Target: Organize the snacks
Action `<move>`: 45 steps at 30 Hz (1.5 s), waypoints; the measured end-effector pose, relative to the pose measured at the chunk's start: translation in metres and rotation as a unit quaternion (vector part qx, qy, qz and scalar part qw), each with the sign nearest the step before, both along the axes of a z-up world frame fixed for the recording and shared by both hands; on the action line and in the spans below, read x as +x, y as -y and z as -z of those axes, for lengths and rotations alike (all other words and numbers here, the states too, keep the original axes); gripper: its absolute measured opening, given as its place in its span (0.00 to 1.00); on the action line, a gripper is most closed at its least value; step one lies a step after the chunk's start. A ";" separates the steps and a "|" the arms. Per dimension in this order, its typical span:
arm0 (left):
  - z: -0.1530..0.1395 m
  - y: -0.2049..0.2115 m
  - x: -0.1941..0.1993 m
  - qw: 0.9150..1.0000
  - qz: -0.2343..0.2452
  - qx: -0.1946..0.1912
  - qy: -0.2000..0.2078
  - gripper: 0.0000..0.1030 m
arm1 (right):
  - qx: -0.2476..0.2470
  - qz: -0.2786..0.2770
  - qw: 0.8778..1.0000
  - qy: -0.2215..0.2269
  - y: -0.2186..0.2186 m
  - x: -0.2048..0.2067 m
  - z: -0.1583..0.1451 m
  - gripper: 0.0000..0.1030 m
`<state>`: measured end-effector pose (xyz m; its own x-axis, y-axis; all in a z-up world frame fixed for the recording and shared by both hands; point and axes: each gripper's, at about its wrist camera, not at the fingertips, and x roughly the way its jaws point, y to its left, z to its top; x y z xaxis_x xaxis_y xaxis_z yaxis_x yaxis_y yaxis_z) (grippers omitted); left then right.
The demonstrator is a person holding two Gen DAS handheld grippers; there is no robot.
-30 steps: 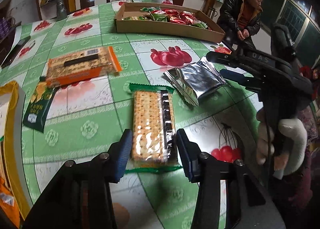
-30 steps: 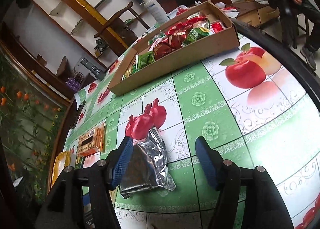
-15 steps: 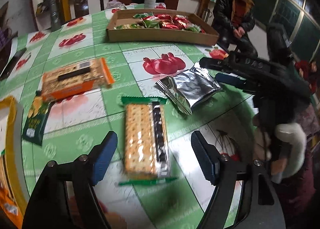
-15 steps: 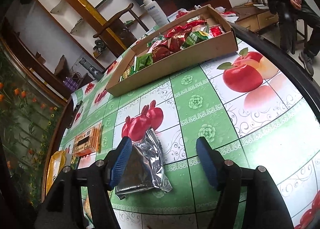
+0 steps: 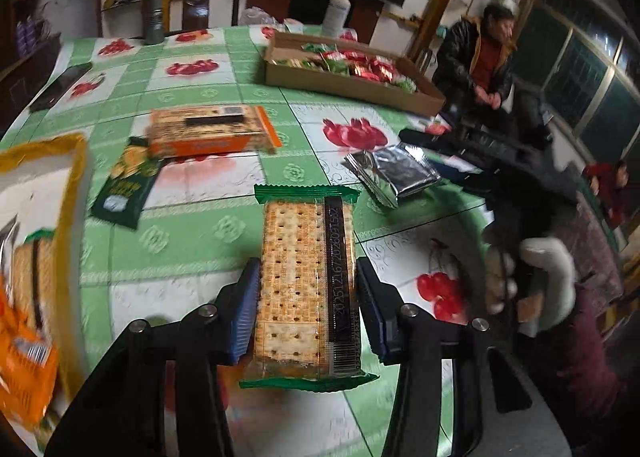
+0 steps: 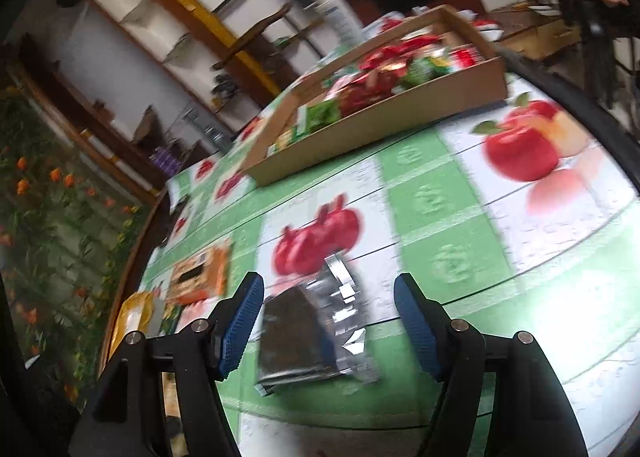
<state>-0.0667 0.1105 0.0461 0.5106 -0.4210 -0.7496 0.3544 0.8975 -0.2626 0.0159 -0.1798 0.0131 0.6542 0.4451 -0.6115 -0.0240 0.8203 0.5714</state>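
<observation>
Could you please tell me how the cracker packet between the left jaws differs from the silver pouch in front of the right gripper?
The cracker packet is clear with green ends, showing its crackers; the silver pouch is opaque foil. The left gripper is closing its jaws on the packet's sides, while the pouch lies loose between the right gripper's open jaws. Both are flat, sealed snacks.

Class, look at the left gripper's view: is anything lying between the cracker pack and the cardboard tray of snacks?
Nothing visible does. From the cracker pack to the cardboard tray there is only bare tablecloth; the silver packet lies off to the right.
</observation>
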 end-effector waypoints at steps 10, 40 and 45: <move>-0.023 -0.087 -0.041 0.996 -0.058 -0.066 0.025 0.43 | -0.027 -0.136 0.989 -0.047 -0.068 -0.044 -0.006 0.67; 0.002 -0.209 -0.060 0.977 -0.185 -0.100 0.031 0.43 | -0.269 -0.110 0.956 -0.038 -0.178 -0.025 -0.022 0.58; 0.000 -0.221 -0.052 0.975 -0.201 -0.086 0.032 0.43 | -0.247 -0.160 0.956 -0.004 -0.221 -0.038 -0.051 0.58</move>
<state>-0.1184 0.3314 0.0462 0.7045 -0.2936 -0.6461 0.0032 0.9117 -0.4108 -0.0224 0.0409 0.0639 0.5269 0.2774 -0.8034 -0.3157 0.9415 0.1181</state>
